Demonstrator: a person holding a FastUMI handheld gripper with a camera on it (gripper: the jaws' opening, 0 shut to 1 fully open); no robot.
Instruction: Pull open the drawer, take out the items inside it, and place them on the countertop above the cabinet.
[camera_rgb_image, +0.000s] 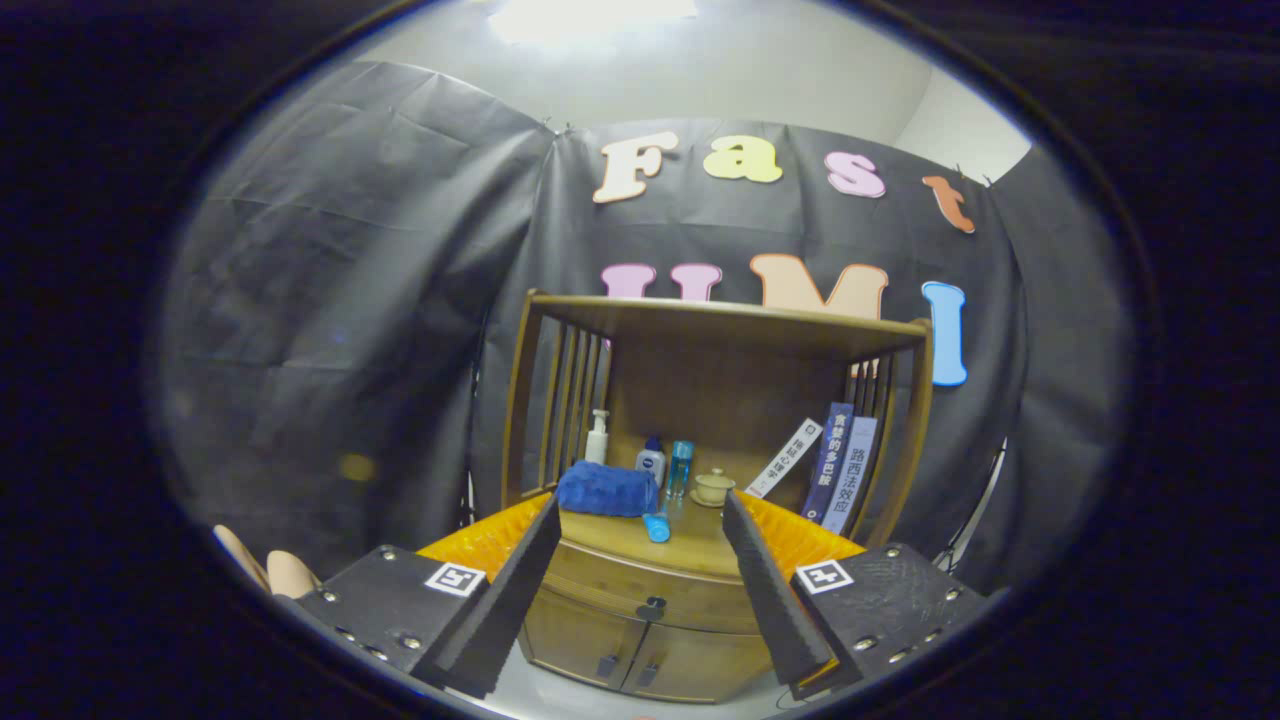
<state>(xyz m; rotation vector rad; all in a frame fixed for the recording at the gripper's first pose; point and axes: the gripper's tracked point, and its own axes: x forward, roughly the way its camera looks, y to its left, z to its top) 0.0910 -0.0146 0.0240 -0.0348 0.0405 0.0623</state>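
A wooden cabinet (640, 640) stands ahead of me, beyond the fingers. Its drawer (640, 588) sits shut under the countertop (700, 545), with a small dark handle (651, 607) at the middle. My gripper (640, 510) is open and holds nothing; the drawer and countertop show in the gap between the fingers. On the countertop lie a folded blue towel (606, 490) and a small blue bottle on its side (656, 527). What is inside the drawer is hidden.
At the back of the countertop stand a white pump bottle (597, 437), a blue-capped bottle (651, 460), a clear blue bottle (680, 468) and a small lidded cup (714, 487). Books (836, 470) lean at the right. A shelf board (730, 325) roofs the space. Two cabinet doors (610, 650) sit below.
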